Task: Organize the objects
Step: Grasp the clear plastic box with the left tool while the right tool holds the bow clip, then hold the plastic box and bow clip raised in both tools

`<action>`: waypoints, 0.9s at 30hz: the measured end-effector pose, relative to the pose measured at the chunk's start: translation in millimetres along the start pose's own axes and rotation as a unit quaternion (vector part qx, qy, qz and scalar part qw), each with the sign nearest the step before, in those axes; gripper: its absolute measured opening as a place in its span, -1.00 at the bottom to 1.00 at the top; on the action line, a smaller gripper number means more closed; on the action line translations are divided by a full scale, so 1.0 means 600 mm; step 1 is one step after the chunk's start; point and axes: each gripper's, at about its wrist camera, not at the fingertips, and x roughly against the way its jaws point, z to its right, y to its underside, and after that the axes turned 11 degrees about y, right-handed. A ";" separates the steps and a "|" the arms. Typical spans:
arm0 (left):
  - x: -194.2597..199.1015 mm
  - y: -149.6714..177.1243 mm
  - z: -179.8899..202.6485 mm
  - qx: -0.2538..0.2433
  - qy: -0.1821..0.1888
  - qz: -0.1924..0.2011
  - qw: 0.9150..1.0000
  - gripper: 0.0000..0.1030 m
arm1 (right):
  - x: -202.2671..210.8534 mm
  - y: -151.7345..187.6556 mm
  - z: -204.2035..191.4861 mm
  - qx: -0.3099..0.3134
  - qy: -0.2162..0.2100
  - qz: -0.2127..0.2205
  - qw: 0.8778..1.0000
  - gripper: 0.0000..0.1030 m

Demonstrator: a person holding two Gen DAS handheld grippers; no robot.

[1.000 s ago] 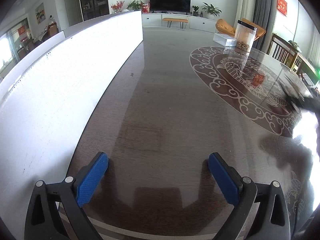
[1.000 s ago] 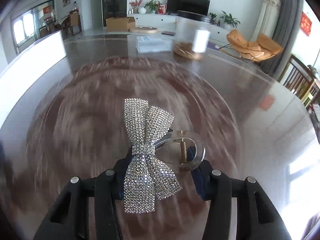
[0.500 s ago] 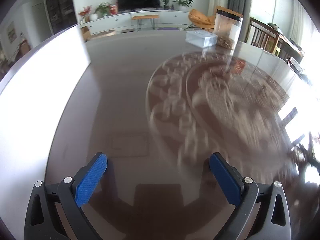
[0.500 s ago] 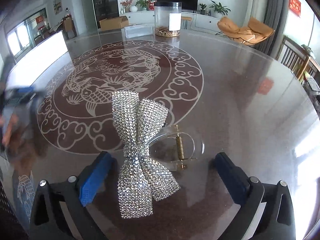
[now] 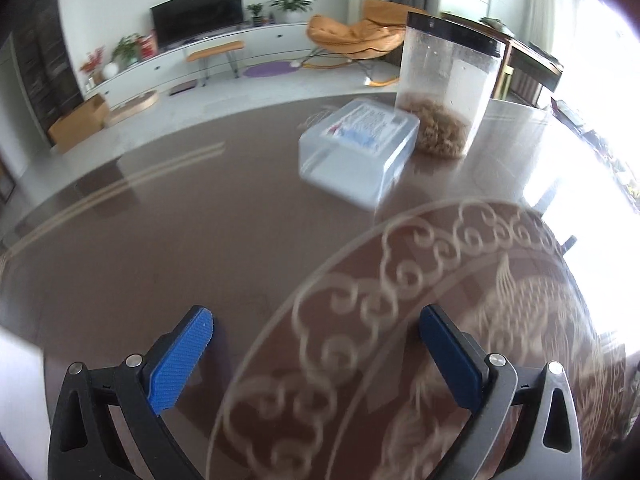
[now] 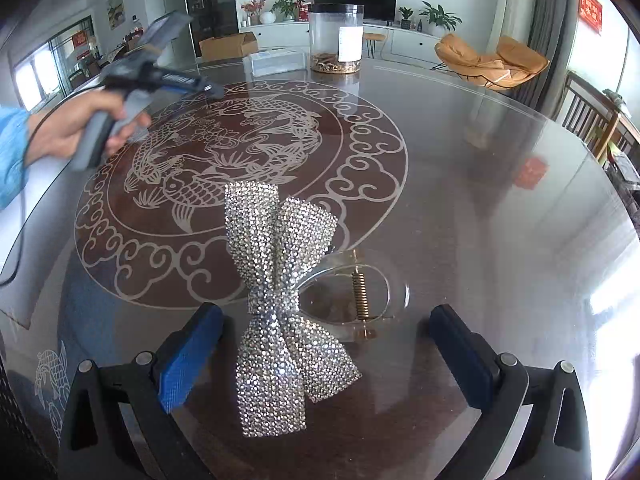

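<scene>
A silver rhinestone bow hair clip (image 6: 280, 300) with a clear claw and brass spring lies on the glass table between the wide-apart blue pads of my right gripper (image 6: 324, 332), which is open and not touching it. My left gripper (image 5: 316, 332) is open and empty over the table, pointing toward a clear plastic box (image 5: 360, 148) and a tall clear jar (image 5: 444, 92) with brown contents. In the right wrist view the left gripper (image 6: 160, 76) is held by a hand at the far left, and the box (image 6: 276, 62) and the jar (image 6: 338, 38) stand at the table's far edge.
The round glass-topped table (image 6: 460, 200) carries an etched fish-and-cloud medallion (image 6: 240, 160). Wooden chairs (image 6: 592, 120) stand at its right side. A living room with TV, cabinet and orange lounge chair (image 5: 356, 36) lies beyond.
My right gripper opened and let go of the bow clip, which now rests on the table. My left gripper swept across the table toward the box and jar.
</scene>
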 end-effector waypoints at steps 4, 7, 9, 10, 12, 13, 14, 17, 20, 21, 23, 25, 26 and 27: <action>-0.036 -0.053 -0.001 -0.013 0.005 -0.001 1.000 1.00 | 0.000 0.001 0.000 -0.001 0.000 0.000 1.000 1.00; -0.054 -0.082 0.004 -0.024 0.005 0.000 1.000 1.00 | 0.002 0.001 0.000 -0.001 0.000 0.000 1.000 1.00; -0.067 -0.100 0.009 -0.033 0.004 0.000 0.999 1.00 | 0.001 0.001 0.001 -0.001 0.001 0.000 1.000 1.00; -0.072 -0.107 0.012 -0.039 0.003 0.001 0.999 1.00 | 0.001 -0.001 0.000 -0.001 0.001 0.000 1.000 1.00; -0.082 -0.121 0.017 -0.049 0.002 0.002 0.999 1.00 | 0.001 -0.003 0.000 -0.001 0.001 0.000 1.000 1.00; -0.084 -0.125 0.019 -0.052 0.001 0.002 0.999 1.00 | 0.001 -0.003 0.000 -0.001 0.001 0.000 1.000 1.00; -0.087 -0.131 0.021 -0.056 -0.003 0.003 0.998 1.00 | 0.001 -0.003 0.000 -0.001 0.001 0.000 1.000 1.00; -0.093 -0.146 0.029 -0.071 -0.022 0.009 0.997 1.00 | 0.006 0.001 0.001 0.000 0.002 0.000 1.000 1.00; -0.097 -0.153 0.036 -0.084 -0.039 0.015 0.996 1.00 | 0.008 0.002 0.001 0.000 0.002 0.000 1.000 1.00; -0.095 -0.150 0.038 -0.089 -0.034 0.018 0.995 0.76 | 0.007 0.002 0.001 0.000 0.002 0.000 1.000 1.00; -0.088 -0.142 0.041 -0.079 -0.012 0.022 0.997 0.39 | 0.008 0.003 0.002 0.000 0.003 0.000 1.000 1.00; -0.073 -0.123 0.036 -0.047 -0.007 0.025 0.999 0.24 | 0.008 0.003 0.002 0.000 0.003 0.000 1.000 1.00; -0.064 -0.110 0.037 -0.037 -0.010 0.026 0.999 0.24 | 0.009 0.003 0.002 0.000 0.003 0.000 1.000 1.00; -0.054 -0.092 0.040 -0.031 -0.015 0.027 0.999 0.24 | 0.008 0.002 0.002 0.000 0.002 -0.001 1.000 1.00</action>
